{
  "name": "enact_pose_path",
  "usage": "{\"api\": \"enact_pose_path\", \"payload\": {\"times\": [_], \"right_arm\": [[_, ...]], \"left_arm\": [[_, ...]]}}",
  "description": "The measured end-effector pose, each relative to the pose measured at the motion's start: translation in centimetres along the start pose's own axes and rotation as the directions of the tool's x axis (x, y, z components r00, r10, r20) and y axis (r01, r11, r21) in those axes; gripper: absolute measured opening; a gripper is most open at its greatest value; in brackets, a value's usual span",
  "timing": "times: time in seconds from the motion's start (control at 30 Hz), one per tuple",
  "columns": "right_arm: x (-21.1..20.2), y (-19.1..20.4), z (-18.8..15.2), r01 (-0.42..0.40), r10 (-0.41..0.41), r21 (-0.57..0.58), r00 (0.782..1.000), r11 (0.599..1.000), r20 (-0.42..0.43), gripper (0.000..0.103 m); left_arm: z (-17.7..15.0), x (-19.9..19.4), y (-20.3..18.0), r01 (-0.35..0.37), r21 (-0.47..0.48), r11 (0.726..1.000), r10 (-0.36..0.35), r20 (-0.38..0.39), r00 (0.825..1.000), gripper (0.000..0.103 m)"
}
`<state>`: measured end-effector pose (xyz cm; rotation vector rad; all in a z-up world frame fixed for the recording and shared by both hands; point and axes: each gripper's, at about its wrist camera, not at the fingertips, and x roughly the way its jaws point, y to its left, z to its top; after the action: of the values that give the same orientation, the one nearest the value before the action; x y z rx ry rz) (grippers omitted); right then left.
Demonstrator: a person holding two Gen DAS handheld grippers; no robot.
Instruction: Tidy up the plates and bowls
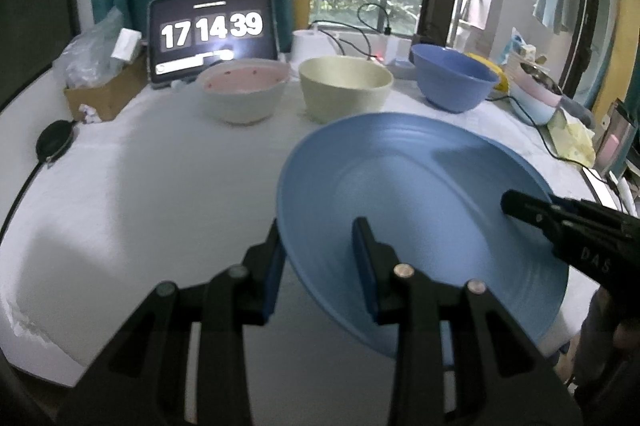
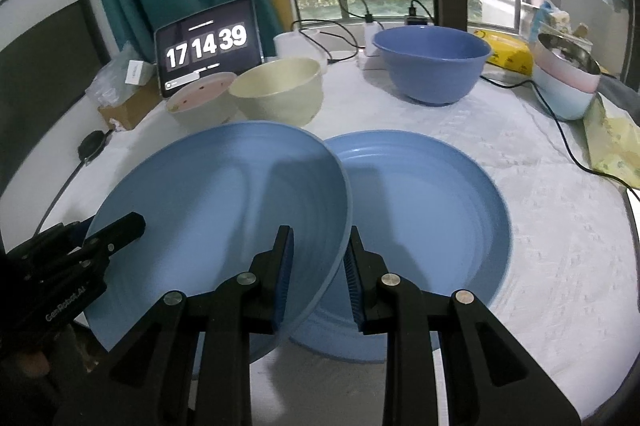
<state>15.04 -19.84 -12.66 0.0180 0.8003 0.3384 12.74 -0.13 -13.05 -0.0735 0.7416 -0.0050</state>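
Note:
A light blue plate (image 1: pixel 400 194) (image 2: pixel 224 210) is held tilted above the table between both grippers. My left gripper (image 1: pixel 320 262) straddles its left rim; it also shows at the left of the right wrist view (image 2: pixel 116 230). My right gripper (image 2: pixel 320 274) straddles its right rim, and it enters the left wrist view from the right (image 1: pixel 524 210). A second blue plate (image 2: pixel 432 218) lies flat on the table, partly under the held one. Behind stand a pink-lined bowl (image 1: pixel 244 94) (image 2: pixel 200 98), a cream bowl (image 1: pixel 344 86) (image 2: pixel 280 90) and a blue bowl (image 1: pixel 452 78) (image 2: pixel 432 62).
A tablet showing a clock (image 1: pixel 212 30) (image 2: pixel 208 42) stands at the back. A cardboard box (image 1: pixel 104 94) and a black puck with cable (image 1: pixel 54 142) sit at the left. Stacked bowls (image 2: pixel 568 82), a yellow cloth (image 2: pixel 612 142) and cables (image 2: pixel 560 130) lie at the right.

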Motion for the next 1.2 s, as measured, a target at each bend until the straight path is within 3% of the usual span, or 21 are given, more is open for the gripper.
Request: {"api": "enact_pose_path", "payload": {"times": [0.7,1.2], "right_arm": [[0.3,-6.3,0.7,0.069,-0.070,0.081,0.998,0.994,0.003,0.027],[0.7,-8.7,0.9,0.140,-0.140,0.096,0.990,0.985,-0.004,0.028]], "left_arm": [[1.6,3.4,-5.9,0.066,0.069,0.995,-0.063,-0.045,0.997,0.034],[2.1,5.4,-8.2,0.098,0.083,0.992,-0.094,-0.056,0.994,0.034]]}}
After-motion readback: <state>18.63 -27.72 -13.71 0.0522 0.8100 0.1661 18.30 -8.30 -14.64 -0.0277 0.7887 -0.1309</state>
